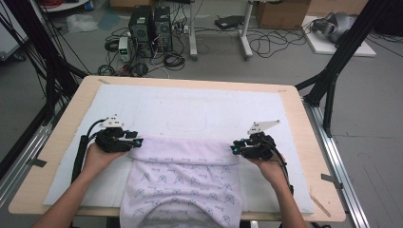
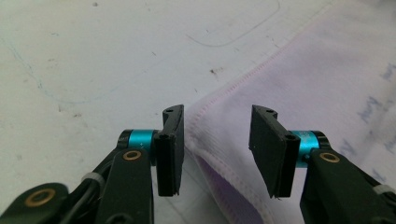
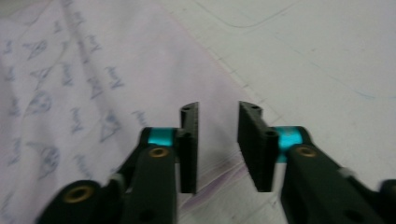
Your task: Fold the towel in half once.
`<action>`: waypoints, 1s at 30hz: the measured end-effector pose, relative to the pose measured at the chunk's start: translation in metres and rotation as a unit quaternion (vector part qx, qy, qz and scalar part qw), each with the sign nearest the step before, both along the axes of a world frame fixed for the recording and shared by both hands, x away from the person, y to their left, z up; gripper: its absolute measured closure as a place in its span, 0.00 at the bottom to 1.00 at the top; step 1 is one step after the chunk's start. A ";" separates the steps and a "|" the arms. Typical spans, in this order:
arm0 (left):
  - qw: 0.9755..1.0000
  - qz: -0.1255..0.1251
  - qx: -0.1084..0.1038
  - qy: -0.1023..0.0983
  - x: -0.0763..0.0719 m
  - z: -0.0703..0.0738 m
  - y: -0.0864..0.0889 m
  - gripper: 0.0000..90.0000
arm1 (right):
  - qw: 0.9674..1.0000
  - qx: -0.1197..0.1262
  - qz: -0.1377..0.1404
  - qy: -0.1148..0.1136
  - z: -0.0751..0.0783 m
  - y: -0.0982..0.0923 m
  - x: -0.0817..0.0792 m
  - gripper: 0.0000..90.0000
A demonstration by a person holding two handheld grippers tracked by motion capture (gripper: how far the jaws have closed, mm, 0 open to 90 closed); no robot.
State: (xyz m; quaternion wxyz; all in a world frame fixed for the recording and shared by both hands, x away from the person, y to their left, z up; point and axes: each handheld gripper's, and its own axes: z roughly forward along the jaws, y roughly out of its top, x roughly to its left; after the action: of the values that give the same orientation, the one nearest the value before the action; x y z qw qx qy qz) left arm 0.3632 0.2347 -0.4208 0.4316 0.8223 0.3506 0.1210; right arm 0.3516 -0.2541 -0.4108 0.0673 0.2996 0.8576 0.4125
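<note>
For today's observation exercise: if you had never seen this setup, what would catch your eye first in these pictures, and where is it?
First, the pale lilac printed cloth, folded over at its far edge and hanging off the table's near side, on the white mat. Next, the two hand-held grippers at that fold's ends: the left gripper at its left corner, the right gripper at its right. In the gripper views both pairs of jaws stand apart, astride the cloth's hemmed edge without pressing it.

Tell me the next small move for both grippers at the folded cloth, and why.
Probably draw both back off the fold. The left gripper and right gripper stand open at the two ends of the lilac printed cloth, pressing nothing, and its folded edge lies flat on the white mat.
</note>
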 end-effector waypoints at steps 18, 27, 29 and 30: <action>0.999 -0.041 -0.001 -0.015 -0.002 0.014 -0.007 0.94 | 0.999 0.013 0.047 0.016 0.003 0.005 0.003 0.99; 0.999 -0.039 0.009 0.000 0.003 0.005 -0.013 0.78 | 0.999 -0.010 -0.009 0.029 -0.005 0.010 0.023 0.62; 0.999 -0.048 0.015 0.009 0.005 0.001 -0.015 0.85 | 0.999 -0.019 -0.013 0.045 -0.008 0.018 0.033 0.58; 0.998 -0.051 0.021 0.012 0.006 -0.001 -0.017 0.88 | 0.999 -0.019 -0.009 0.049 -0.011 0.021 0.037 0.58</action>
State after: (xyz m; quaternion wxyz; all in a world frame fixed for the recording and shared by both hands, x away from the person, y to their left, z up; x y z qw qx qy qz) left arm 0.3690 0.2180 -0.4218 0.4154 0.8495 0.3105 0.0968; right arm 0.3882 -0.2331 -0.4215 0.0351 0.3259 0.8648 0.3805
